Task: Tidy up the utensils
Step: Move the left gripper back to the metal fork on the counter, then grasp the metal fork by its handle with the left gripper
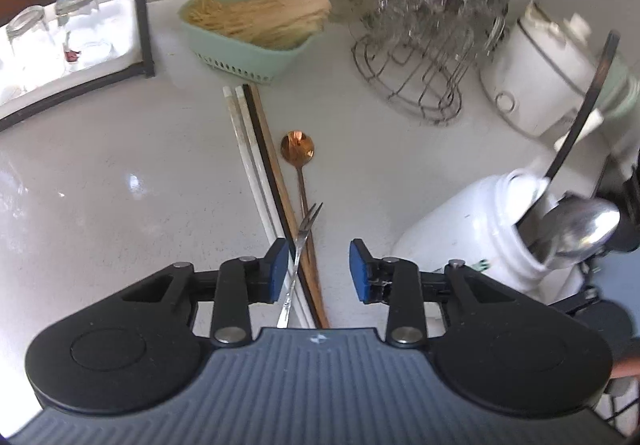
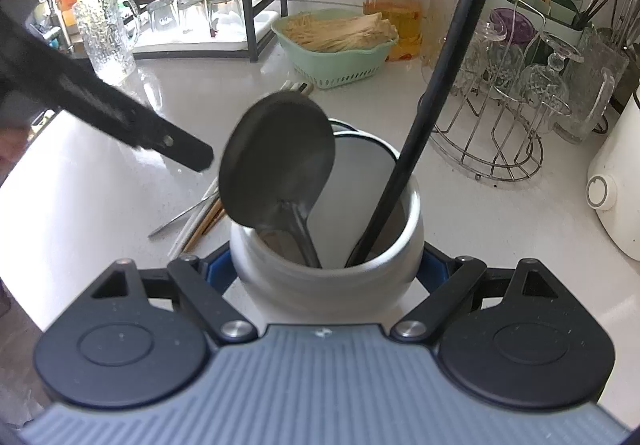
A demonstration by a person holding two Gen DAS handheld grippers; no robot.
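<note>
On the white counter lie a small silver fork, a copper spoon and a bundle of white, black and brown chopsticks. My left gripper hovers low over them, open; the fork's handle and the chopsticks run between its blue pads, nearer the left one. My right gripper is shut on a white ceramic utensil holder, pads on both sides. Inside it stand a large metal spoon and a long black-handled utensil. The holder is right of the left gripper.
A green basket of dry noodles sits behind the chopsticks. A wire rack of glasses and a white appliance stand at the right. A black-framed tray with upturned glasses is at the left. A red-lidded jar stands at the back.
</note>
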